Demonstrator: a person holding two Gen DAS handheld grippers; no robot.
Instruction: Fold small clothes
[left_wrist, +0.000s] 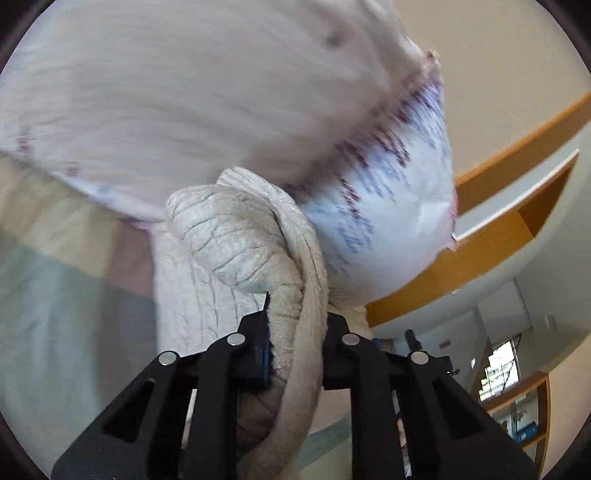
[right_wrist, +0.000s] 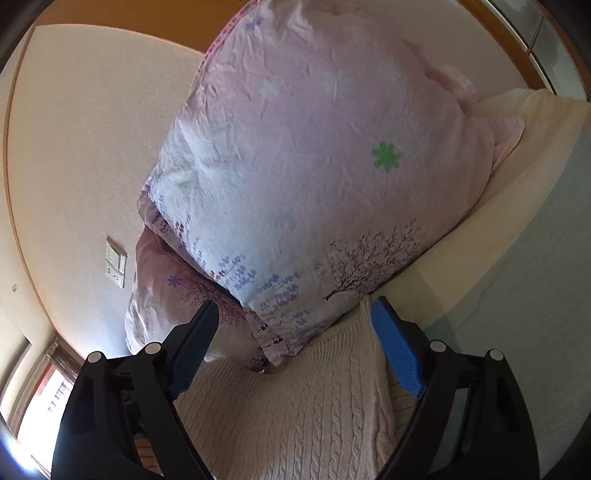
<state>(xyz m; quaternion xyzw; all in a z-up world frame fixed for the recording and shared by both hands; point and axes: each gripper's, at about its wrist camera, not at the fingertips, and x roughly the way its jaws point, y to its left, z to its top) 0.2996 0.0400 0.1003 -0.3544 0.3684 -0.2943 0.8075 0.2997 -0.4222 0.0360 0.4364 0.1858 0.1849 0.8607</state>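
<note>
A: Left hand-held gripper (left_wrist: 295, 332) is clamped on a bunched fold of the cream knit sweater (left_wrist: 236, 236), lifting it, probably to carry the fold over.

B: Right hand-held gripper (right_wrist: 295, 350) spread apart over the knit on the bed (right_wrist: 517, 206), beside the floral pillow (right_wrist: 314, 166); blurry on the left.

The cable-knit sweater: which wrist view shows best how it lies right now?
Right wrist view: the sweater spreads flat between the open right gripper, knit sharp, below the pillow. Left wrist view shows only a bunched fold pinched in the left gripper.
</note>
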